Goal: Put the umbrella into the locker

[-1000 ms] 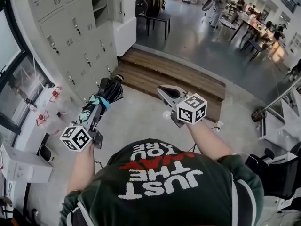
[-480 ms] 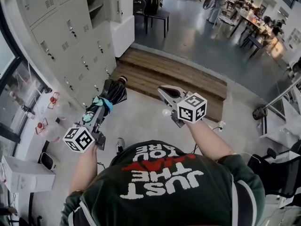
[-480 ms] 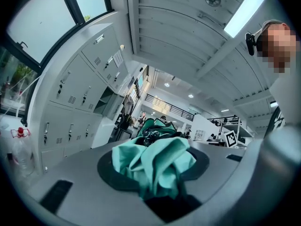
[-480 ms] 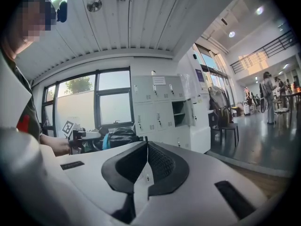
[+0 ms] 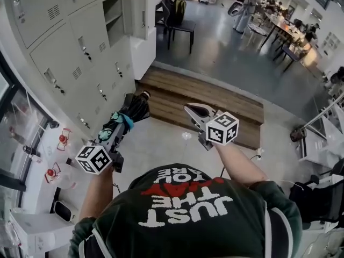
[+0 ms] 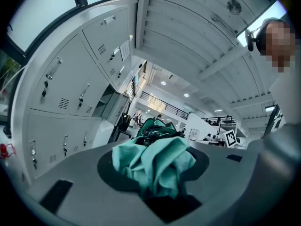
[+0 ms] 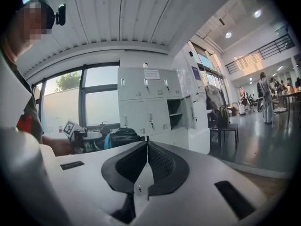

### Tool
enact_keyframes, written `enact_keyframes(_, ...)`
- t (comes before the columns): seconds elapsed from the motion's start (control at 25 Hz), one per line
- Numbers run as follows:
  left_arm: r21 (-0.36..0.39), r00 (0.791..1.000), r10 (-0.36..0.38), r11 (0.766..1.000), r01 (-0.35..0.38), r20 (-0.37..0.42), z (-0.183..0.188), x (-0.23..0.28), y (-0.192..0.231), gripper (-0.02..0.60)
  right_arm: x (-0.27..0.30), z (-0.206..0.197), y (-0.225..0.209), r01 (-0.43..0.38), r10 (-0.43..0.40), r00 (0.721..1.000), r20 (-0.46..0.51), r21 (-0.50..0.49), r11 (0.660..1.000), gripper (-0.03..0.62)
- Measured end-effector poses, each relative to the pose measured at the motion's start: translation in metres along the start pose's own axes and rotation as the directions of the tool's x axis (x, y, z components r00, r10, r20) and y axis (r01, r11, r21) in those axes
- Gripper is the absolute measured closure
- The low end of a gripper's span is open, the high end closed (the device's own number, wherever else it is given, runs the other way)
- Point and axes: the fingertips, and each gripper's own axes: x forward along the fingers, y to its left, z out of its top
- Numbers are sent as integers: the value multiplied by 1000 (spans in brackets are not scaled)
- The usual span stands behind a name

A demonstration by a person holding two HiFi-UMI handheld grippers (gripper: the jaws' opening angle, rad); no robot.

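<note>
Walking has brought the open locker (image 5: 114,19) closer than a second ago, though not yet within reach. Left gripper (image 5: 120,128) fingers (image 6: 75,182) clamp the folded umbrella (image 5: 134,107), carried level; right gripper (image 5: 190,110) fingers (image 7: 162,166) are pressed together, empty.

Looks steeply down on a dark green shirt (image 5: 183,219) printed in white and red. Holds a folded black umbrella (image 5: 134,107) with a teal strap in the left tongs (image 5: 120,127), tip pointing away from the body, close beside the grey lockers (image 5: 64,52) at the left. Keeps the right tongs (image 5: 191,110) closed together over the pale floor, near a wooden step (image 5: 215,95). Shows one open locker compartment (image 5: 114,16) further ahead, with a dark chair (image 5: 180,26) just beyond it
</note>
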Motion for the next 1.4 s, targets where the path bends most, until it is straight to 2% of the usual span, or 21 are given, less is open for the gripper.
enact_keyframes(0.32, -1, 999, -36, 999, 36, -2, 58, 42, 108, 387, 120, 30, -20, 21, -21, 1000, -11, -7, 1000, 559)
enact_keyframes(0.56, -10, 999, -32, 999, 32, 3, 63, 62, 160, 387, 173, 24, -45, 22, -22, 1000, -21, 1, 1000, 559)
enact_keyframes(0.88, -24, 1000, 6, 1000, -6, -4, 66, 91, 201, 387, 216, 11, -92, 15, -12, 998, -57, 53, 998, 559)
enact_keyframes(1.16, -22, 998, 69, 997, -69, -6, 60, 155, 225, 387, 263, 8, -174, -48, 53, 997, -61, 81, 996, 559)
enact_keyframes(1.28, -23, 995, 99, 995, -99, 3, 57, 203, 236, 387, 294, 6, -227, -97, 103, 993, -57, 99, 990, 559)
enact_keyframes(1.4, -35, 991, 127, 992, -125, 50, 61, 268, 249, 387, 334, 10, -289, -160, 168, 984, -59, 112, 981, 559)
